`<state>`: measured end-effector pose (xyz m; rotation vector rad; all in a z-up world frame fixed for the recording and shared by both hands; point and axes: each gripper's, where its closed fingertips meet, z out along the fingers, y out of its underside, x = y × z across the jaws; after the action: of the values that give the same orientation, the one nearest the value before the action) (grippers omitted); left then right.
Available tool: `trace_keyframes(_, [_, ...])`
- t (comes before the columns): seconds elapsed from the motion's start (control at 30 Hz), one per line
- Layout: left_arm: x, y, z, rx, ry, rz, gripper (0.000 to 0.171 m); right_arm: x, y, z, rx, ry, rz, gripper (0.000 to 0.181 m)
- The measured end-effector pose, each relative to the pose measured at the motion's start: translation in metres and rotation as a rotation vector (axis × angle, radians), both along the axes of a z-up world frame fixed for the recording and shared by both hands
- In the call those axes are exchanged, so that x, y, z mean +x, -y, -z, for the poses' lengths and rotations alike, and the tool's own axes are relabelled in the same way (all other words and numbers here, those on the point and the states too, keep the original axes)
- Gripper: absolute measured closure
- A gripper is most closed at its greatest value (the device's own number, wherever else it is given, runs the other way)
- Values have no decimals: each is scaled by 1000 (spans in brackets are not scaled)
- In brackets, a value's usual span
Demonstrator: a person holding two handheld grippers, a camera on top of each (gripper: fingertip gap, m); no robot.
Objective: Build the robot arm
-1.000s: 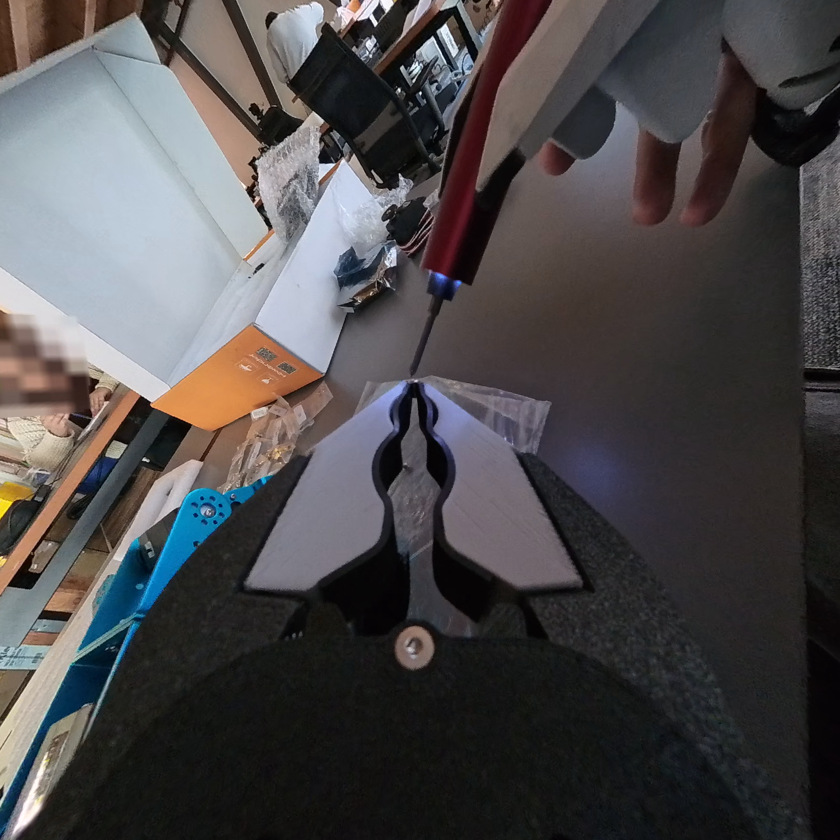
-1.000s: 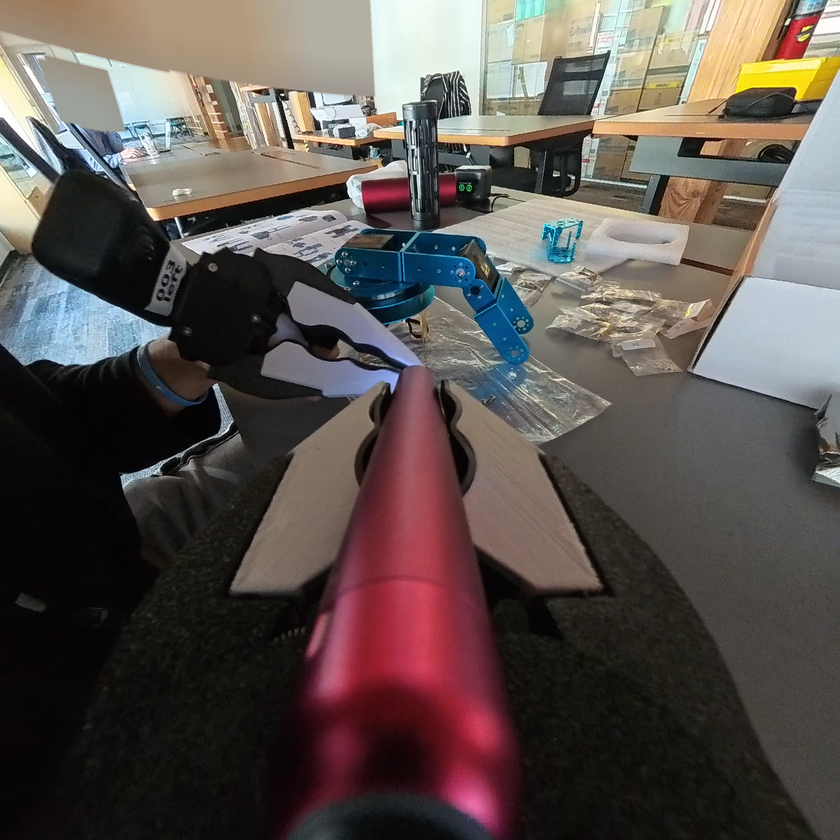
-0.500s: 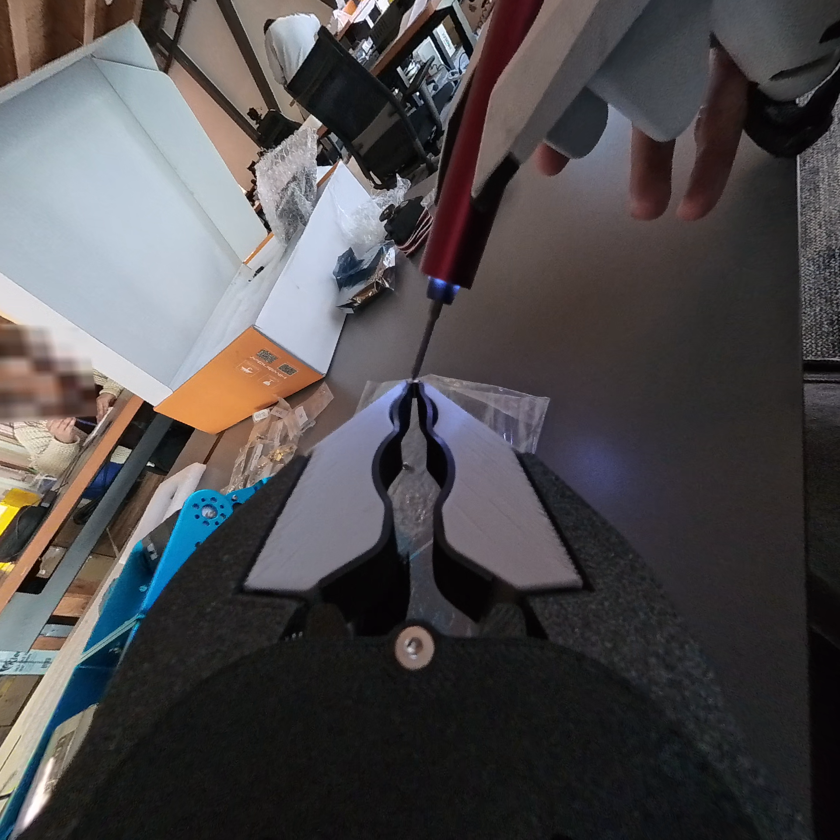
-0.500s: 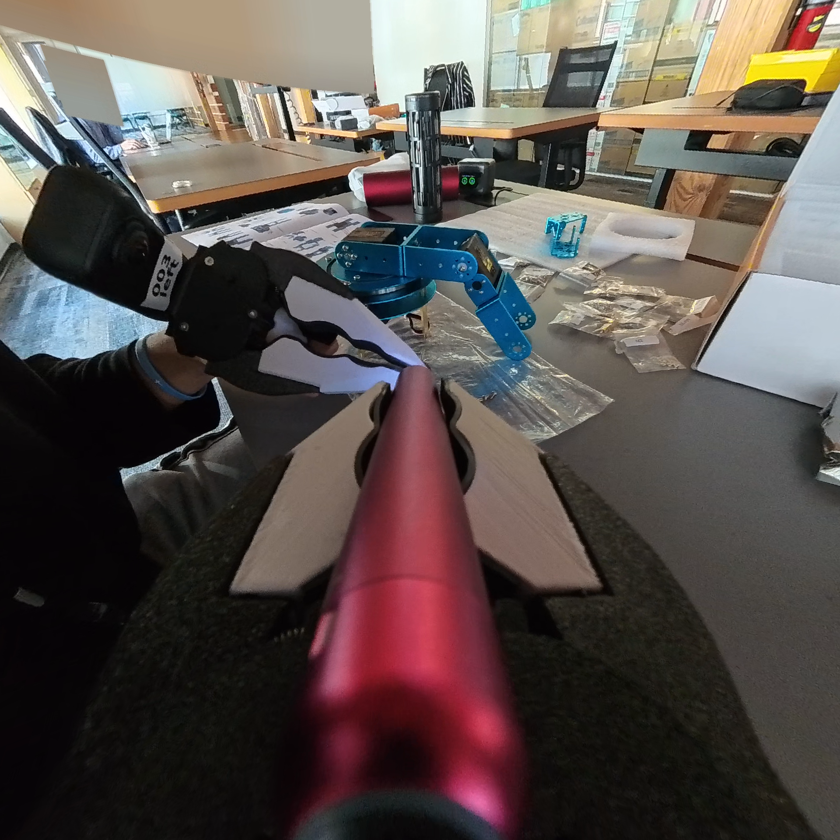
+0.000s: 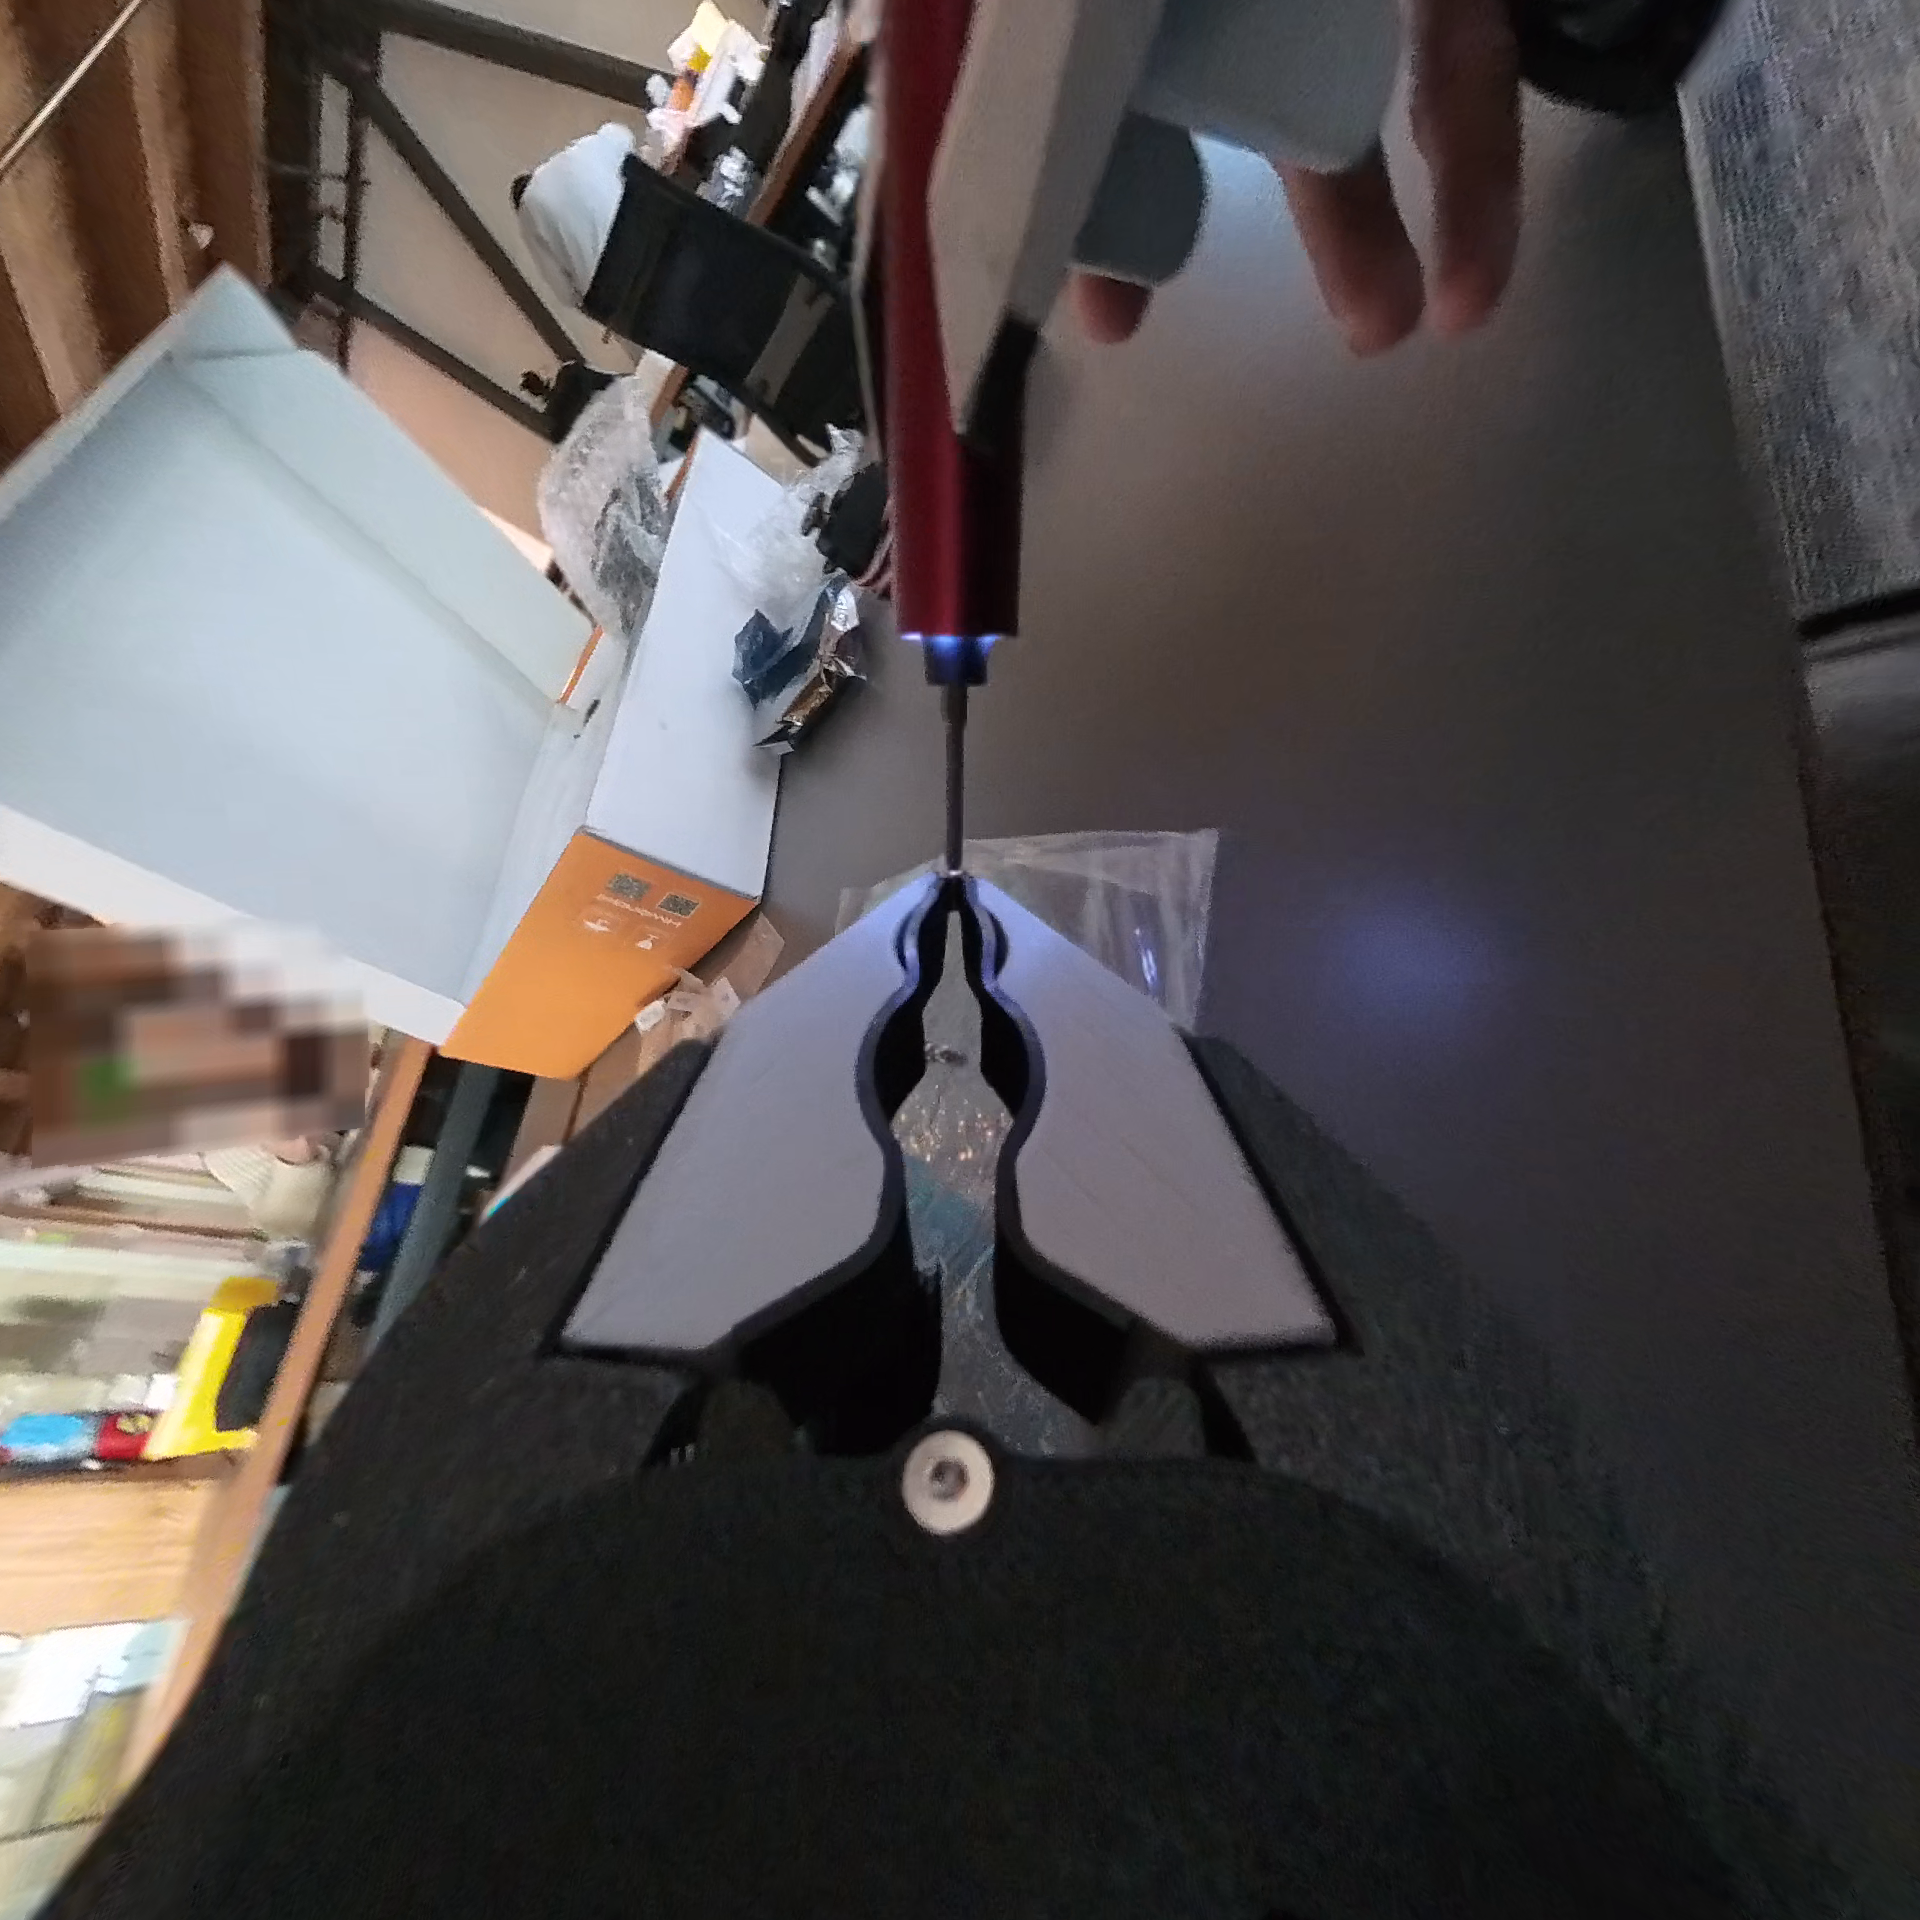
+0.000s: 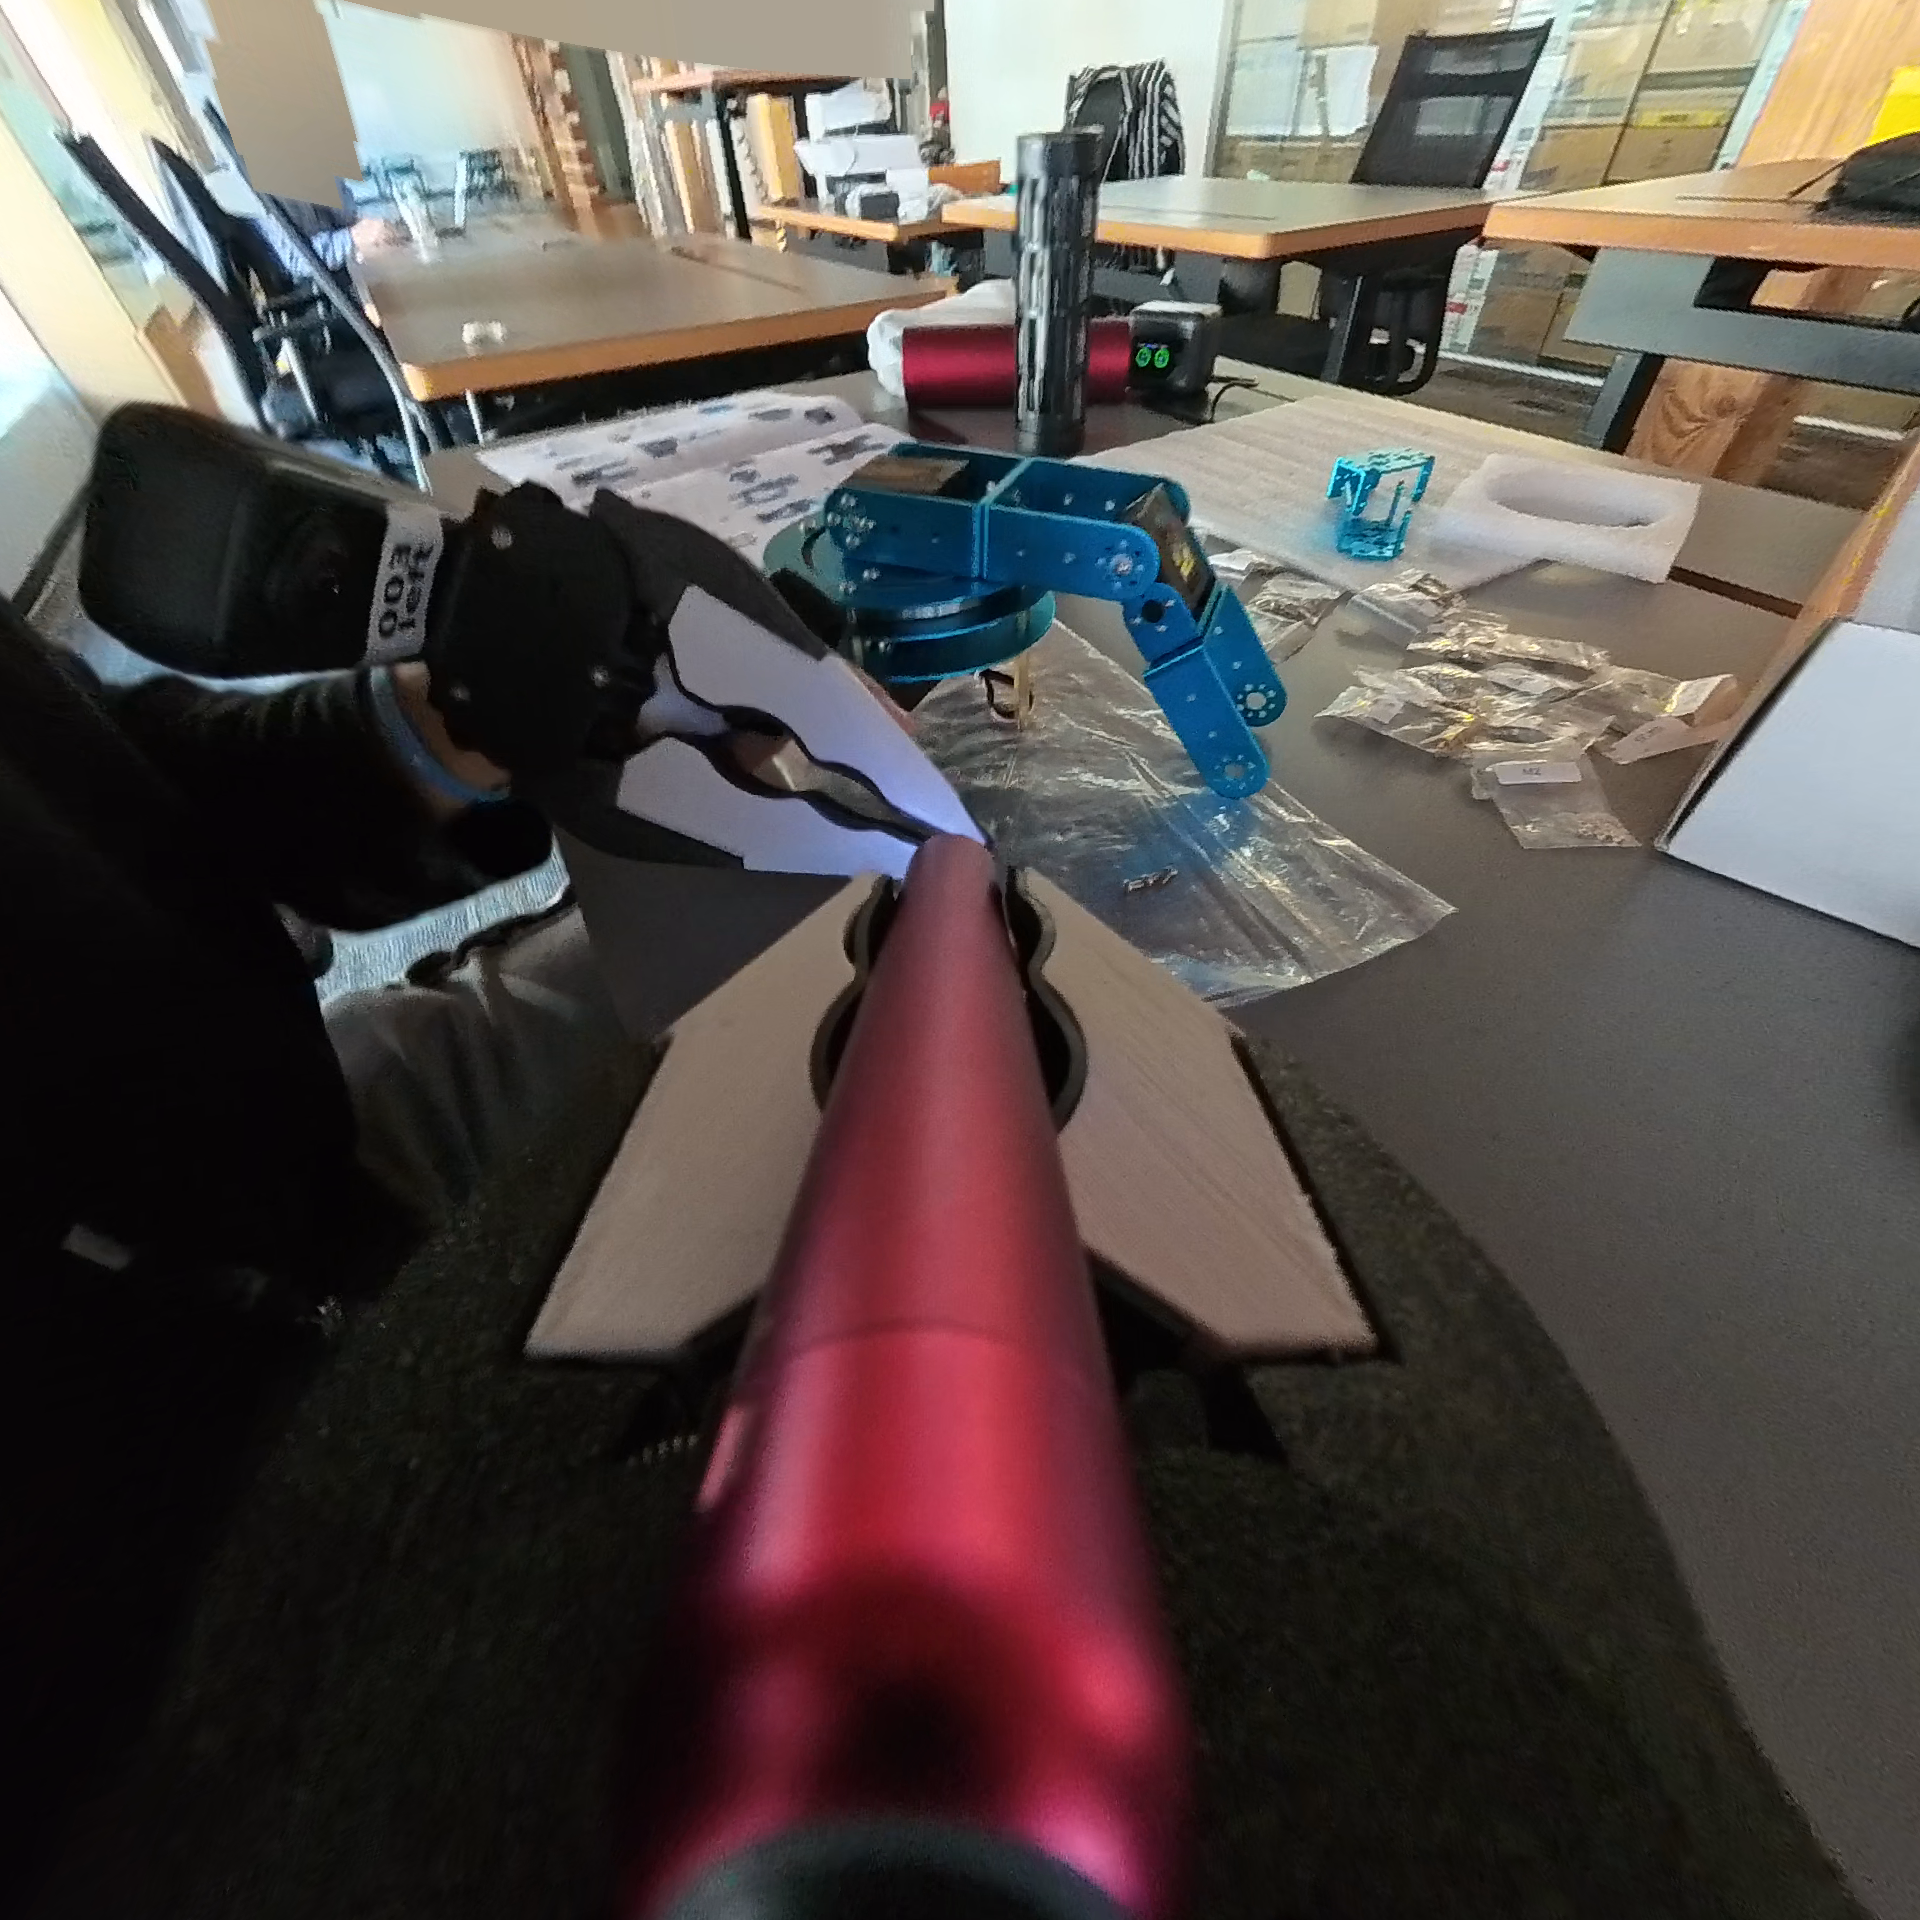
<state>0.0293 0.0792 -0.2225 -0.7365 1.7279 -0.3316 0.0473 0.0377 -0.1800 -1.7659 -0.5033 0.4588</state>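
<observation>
A dark grey table [image 6: 1558,1195] carried everything. At its right edge stood an open white and orange cardboard box [image 5: 665,790]. Toward the back sat a blue metal robot arm kit [image 6: 1039,561], its linked segments reaching down onto a clear plastic sheet [image 6: 1195,862]. Small clear bags of hardware [image 6: 1496,686] lay scattered between the arm and the box.

The right gripper [image 6: 951,883] had its fingers clamped narrowly around a red electric screwdriver [image 6: 925,1403], which ran forward along them with a blue-white light glowing at its nose. Its thin bit [image 5: 954,769] met the very tip of the left gripper [image 5: 951,883].

The left gripper's fingers were closed almost together, tips touching. Something very small seemed pinched there, perhaps a screw, but it was too tiny to tell. It hung in the air above the plastic sheet, near the table's front edge.

Judged from this, the risk was a slip: the bit pressing off-centre could knock whatever the tips held loose. A small part dropped onto the glossy plastic, or past the table edge, would be hard to find.
</observation>
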Motion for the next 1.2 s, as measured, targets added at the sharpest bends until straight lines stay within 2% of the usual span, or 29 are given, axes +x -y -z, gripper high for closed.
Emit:
trace_keyframes(0.17, [-4, 2, 8, 122, -44, 44, 171, -4, 2, 8, 25, 46, -21, 158])
trace_keyframes(0.3, [-7, 4, -9, 97, -5, 27, 169, -6, 7, -5, 95, -25, -6, 159])
trace_keyframes(0.43, [-14, 5, -27, 45, 21, -14, 144, -5, 16, -20, 161, -61, 9, 160])
trace_keyframes(0.6, [-37, 0, -38, 12, 5, -80, 135, -6, 27, -26, 168, -58, 34, 160])
trace_keyframes(0.7, [-55, -3, -40, -102, -14, -118, 136, -10, 35, -31, 182, -64, 18, 160])
trace_keyframes(0.8, [-56, 12, -32, -391, -25, -138, 137, -14, 39, -36, 193, -87, 13, 160])
trace_keyframes(0.87, [-47, 37, -30, -559, 3, -68, 137, -19, 41, -40, 201, -108, 3, 160])
trace_keyframes(0.93, [-37, 47, -30, -591, 52, -65, 138, -22, 41, -40, 198, -115, 7, 160])
trace_keyframes(1.07, [-28, 41, -44, -581, 172, -101, 144, -27, 44, -39, 195, -124, 2, 160])
trace_keyframes(1.13, [-27, 42, -48, -562, 195, -76, 151, -28, 45, -41, 198, -143, -1, 160])
trace_keyframes(1.2, [-25, 44, -44, -523, 179, -59, 151, -28, 46, -43, 198, -173, -8, 160])
